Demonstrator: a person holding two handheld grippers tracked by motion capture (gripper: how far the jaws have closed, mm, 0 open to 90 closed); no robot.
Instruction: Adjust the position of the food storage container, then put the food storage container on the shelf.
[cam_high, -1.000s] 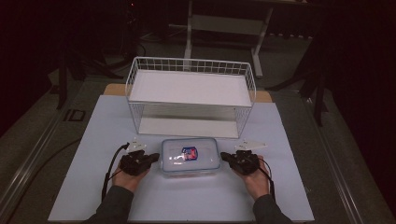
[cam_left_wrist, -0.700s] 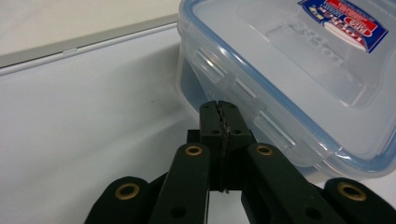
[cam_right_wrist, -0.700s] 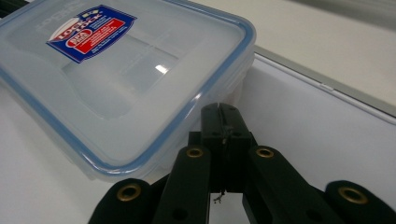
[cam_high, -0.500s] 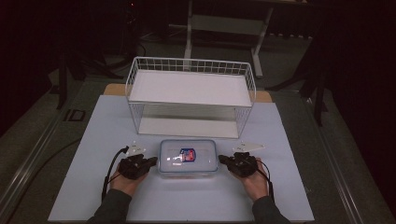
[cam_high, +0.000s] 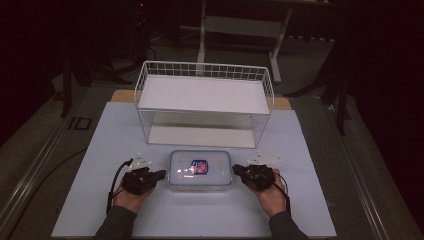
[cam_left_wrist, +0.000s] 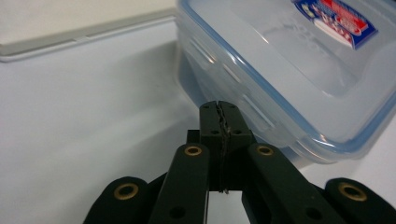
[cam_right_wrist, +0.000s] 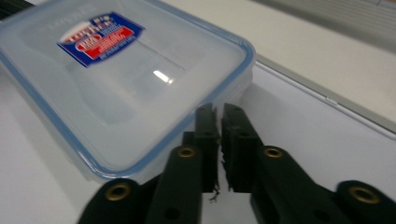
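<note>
Flanking the clear rectangular plastic box with its blue-rimmed lid (cam_high: 200, 170), lying before the white wire shelf rack (cam_high: 205, 102), my left gripper (cam_left_wrist: 219, 109) sits pinched together and my right gripper (cam_right_wrist: 219, 114) nearly so. Next, I judge, squeezing and lifting it.

The high view is looking forward and down from above the person's side, taking in the whole desk (cam_high: 310, 210) and the dark room beyond. The left gripper view is riding low on the left hand-held gripper (cam_left_wrist: 219, 108), looking closely along its jaws at one side of the clear lidded container (cam_left_wrist: 299, 60). The right gripper view is doing likewise from the right hand-held gripper (cam_right_wrist: 218, 112), facing the opposite side. All three are sharing that container.
</note>
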